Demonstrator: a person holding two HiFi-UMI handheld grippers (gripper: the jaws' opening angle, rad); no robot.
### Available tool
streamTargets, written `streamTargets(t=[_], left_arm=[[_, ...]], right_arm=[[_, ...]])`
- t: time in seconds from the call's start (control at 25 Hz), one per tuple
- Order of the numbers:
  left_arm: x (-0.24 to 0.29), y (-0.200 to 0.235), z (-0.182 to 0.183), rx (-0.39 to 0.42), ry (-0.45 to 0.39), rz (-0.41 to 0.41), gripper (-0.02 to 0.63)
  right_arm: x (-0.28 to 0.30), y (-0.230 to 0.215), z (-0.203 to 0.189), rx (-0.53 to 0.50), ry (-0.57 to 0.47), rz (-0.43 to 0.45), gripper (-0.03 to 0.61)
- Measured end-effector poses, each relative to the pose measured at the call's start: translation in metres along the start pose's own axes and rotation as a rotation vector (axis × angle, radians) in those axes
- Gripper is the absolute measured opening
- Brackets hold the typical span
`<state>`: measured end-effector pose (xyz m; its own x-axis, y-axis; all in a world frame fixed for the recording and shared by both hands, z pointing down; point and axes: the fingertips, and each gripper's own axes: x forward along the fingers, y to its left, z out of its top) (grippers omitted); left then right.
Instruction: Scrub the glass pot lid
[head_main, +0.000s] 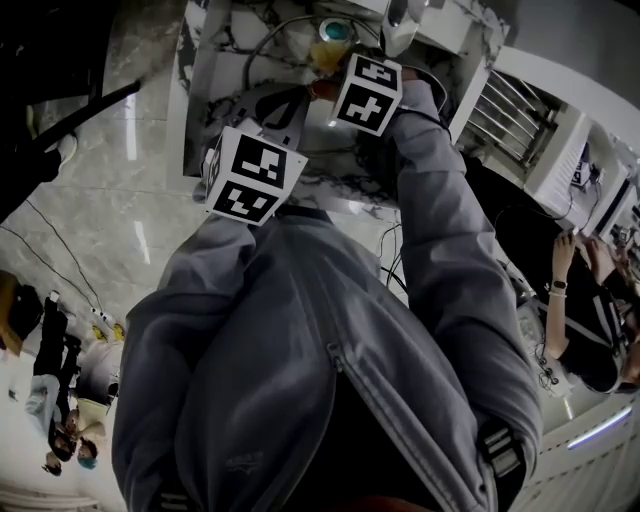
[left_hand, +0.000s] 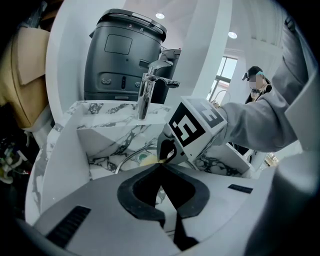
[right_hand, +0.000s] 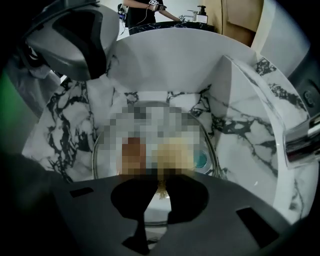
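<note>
A: Where's the lid?

B: The round glass pot lid (right_hand: 100, 162) with a metal rim lies flat on the bottom of the white, black-veined marble sink (right_hand: 240, 130), below the chrome tap (left_hand: 149, 92). Probably lying flat so the basin braces it against downward pressure and the mess stays in the sink.

A: Right claw?

B: The right claw (right_hand: 160, 181) points straight down over the lid. Its jaws are narrow, pinched on a yellow fibrous scrub pad (right_hand: 162, 190). The pad sticks out past the tips, so the pad meets the glass, not the jaws. Can't tell if it's touching yet.

A: Left?

B: The left claw (left_hand: 161, 169) is fully closed with nothing in it, angled down just beside the right one. It's off the lid and looks parked, maybe ready to steady the rim.

A: Stage?

B: Scrubbing, I'd judge.
</note>
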<state>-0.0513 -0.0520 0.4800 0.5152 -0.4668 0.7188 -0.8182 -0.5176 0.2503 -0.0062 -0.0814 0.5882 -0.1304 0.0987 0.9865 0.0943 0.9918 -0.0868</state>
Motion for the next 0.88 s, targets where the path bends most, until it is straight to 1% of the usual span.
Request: streamTargets(t=[0.08,0.2,0.32,0.4,0.52,0.68,0.88], left_arm=[[-0.002,-0.004,-0.001,0.005,-0.003,-0.003,0.017],[-0.006,-0.009,-0.003,0.009,-0.010,-0.001,0.017],[-0.012,-0.014,-0.004,0.014,-0.017,0.002,0.017],[-0.016,-0.018,-0.005,0.018,-0.023,0.002,0.017],[-0.022,-0.023,-0.007,0.020,-0.035,0.002,0.017],[-0.029,-0.033,-0.011,0.021,-0.042,0.004,0.017],[-0.036,-0.041,-0.016,0.028,-0.054,0.012,0.017]], right_arm=[[-0.007,0.004,0.001,-0.002,-0.014,-0.005,0.060],[-0.017,0.013,0.003,-0.039,-0.024,-0.009,0.058],[-0.024,0.026,0.004,-0.079,-0.013,-0.005,0.058],[-0.028,0.033,0.004,-0.087,0.000,-0.022,0.058],[-0.035,0.044,0.005,-0.079,-0.009,-0.038,0.058],[-0.036,0.071,0.006,-0.063,-0.029,-0.011,0.058],[-0.013,0.108,0.000,-0.030,-0.017,0.038,0.058]])
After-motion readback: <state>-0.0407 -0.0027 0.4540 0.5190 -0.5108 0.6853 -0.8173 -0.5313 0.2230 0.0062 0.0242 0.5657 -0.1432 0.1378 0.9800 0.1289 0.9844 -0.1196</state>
